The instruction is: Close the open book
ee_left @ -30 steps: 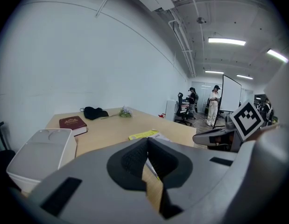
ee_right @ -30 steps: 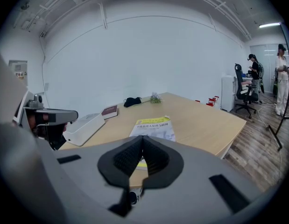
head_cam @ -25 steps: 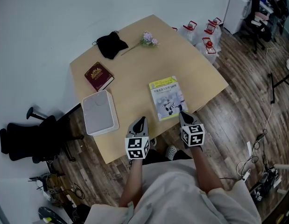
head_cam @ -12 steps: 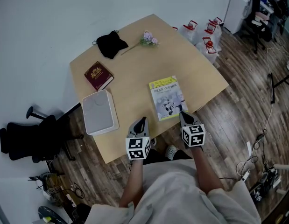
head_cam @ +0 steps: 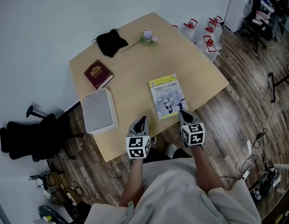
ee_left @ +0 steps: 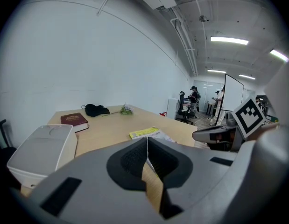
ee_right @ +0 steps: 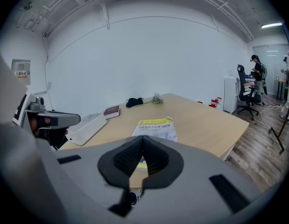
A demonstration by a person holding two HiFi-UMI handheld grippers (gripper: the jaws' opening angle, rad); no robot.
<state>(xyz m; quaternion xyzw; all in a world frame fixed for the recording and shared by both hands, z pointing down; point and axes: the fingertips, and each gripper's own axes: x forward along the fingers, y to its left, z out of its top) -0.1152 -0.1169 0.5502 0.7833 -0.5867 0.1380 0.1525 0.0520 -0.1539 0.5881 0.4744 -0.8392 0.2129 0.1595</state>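
The book (head_cam: 167, 97) with a yellow and white cover lies flat and closed on the wooden table (head_cam: 135, 64), near its front edge. It also shows in the left gripper view as the book (ee_left: 146, 133) and in the right gripper view as the book (ee_right: 153, 127). My left gripper (head_cam: 142, 119) hovers over the table's front edge, left of the book, shut with nothing in it. My right gripper (head_cam: 181, 112) sits at the book's near right corner, also shut and empty. Both pairs of jaws meet in the left gripper (ee_left: 147, 139) and right gripper (ee_right: 143, 137) views.
A white box (head_cam: 100, 111) stands at the table's left, a dark red book (head_cam: 98, 74) behind it. A black cloth (head_cam: 111, 43) and a small flower sprig (head_cam: 148, 38) lie at the far edge. Water jugs (head_cam: 205, 34) stand on the floor beyond; an office chair (head_cam: 27, 136) is at left.
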